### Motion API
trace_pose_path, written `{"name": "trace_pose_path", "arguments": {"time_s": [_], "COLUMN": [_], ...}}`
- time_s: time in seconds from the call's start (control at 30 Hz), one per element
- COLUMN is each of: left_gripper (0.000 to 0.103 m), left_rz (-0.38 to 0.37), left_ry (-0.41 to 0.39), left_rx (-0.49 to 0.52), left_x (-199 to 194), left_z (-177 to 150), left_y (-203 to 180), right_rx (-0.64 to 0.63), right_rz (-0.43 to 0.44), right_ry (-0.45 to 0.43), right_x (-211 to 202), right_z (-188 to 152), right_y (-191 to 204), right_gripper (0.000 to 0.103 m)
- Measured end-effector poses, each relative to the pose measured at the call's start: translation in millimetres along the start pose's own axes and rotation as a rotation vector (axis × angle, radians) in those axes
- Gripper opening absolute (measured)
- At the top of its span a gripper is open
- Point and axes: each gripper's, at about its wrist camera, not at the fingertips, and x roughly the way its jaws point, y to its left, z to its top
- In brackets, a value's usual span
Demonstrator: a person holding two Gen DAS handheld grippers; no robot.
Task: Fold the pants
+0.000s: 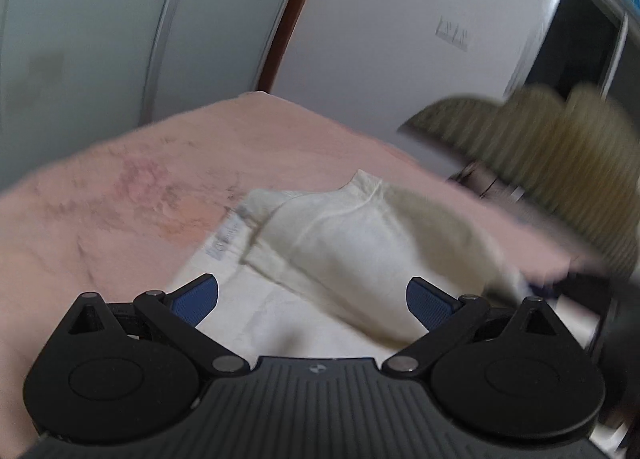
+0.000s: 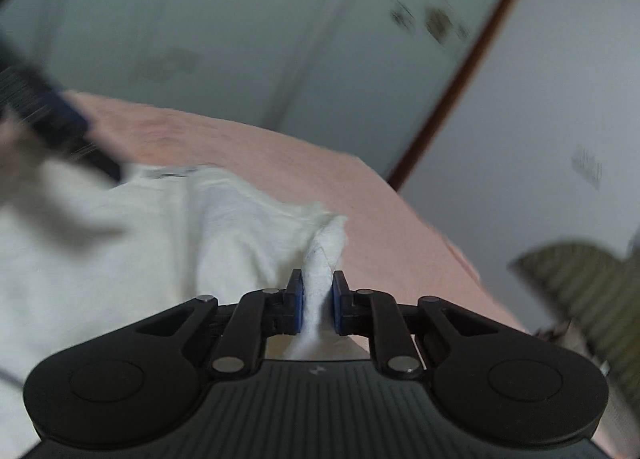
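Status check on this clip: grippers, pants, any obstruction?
Left gripper open above the white cotton pants. Right gripper shut on a bunched edge. Pants partly folded on pink bedspread. No obstruction seen.

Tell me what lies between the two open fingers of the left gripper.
In the left wrist view, the left gripper is open over the white pants; only that cloth, on the pink cover, shows between its fingers.

- Left tongs [image 1: 312, 301]: jaws spread wide apart, blue pads facing each other, gripping nothing, angled down over the pants [image 1: 336, 243].
- Right tongs [image 2: 317, 301]: jaws pressed close, pinching a bunched fold of white fabric.
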Motion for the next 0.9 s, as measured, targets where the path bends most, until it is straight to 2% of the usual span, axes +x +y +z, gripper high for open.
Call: {"name": "trace_pose_path", "arguments": {"time_s": [0.07,0.13,0.2,0.27,0.37,0.43,0.53,0.57,0.6,0.63,0.67,0.7,0.77,0.83,0.9], "left_gripper": [0.102,0.102,0.102,0.102,0.102,0.102,0.097,0.089,0.074,0.063,0.041,0.026,0.011,0.008,0.006], "left_rz": [-0.093,-0.148,-0.196,-0.226,-0.163,-0.129,-0.068,-0.022,0.018,0.03,0.034,0.044,0.05,0.033,0.042], "left_ry": [-0.013,-0.022,-0.03,-0.002,0.096,0.138,0.135,0.129,0.132,0.134,0.139,0.14,0.135,0.139,0.126], "left_rx": [-0.1,-0.148,-0.159,-0.141,-0.127,-0.164,-0.197,-0.19,-0.194,-0.203,-0.214,-0.222,-0.223,-0.209,-0.172], "left_x": [-12,-20,-29,-29,-16,-5,0,-1,-1,-1,0,0,-1,-1,-4], "left_z": [-2,-4,-7,-8,-9,-9,-9,-10,-12,-15,-17,-21,-24,-26,-29], "left_y": [12,17,18,15,11,14,19,19,20,23,30,34,44,50,49], "right_rx": [-0.088,-0.139,-0.174,-0.195,-0.159,-0.161,-0.19,-0.189,-0.188,-0.189,-0.194,-0.206,-0.252,-0.271,-0.236], "right_rz": [0.014,0.05,0.099,0.117,0.155,0.156,0.16,0.163,0.164,0.167,0.166,0.156,0.155,0.183,0.245], "right_ry": [-0.036,-0.057,-0.053,-0.04,-0.053,-0.063,-0.058,-0.053,-0.048,-0.044,-0.038,-0.036,-0.022,-0.003,0.033], "right_x": [-35,-60,-79,-87,-95,-98,-100,-99,-100,-100,-105,-106,-109,-115,-116], "right_z": [-2,-8,-18,-27,-37,-41,-45,-45,-47,-48,-51,-51,-47,-43,-36], "right_y": [32,60,84,102,114,117,125,125,125,125,127,128,126,113,90], "right_gripper": [0.014,0.014,0.014,0.014,0.014,0.014,0.014,0.014,0.014,0.015,0.016,0.017,0.02,0.02,0.02]}}
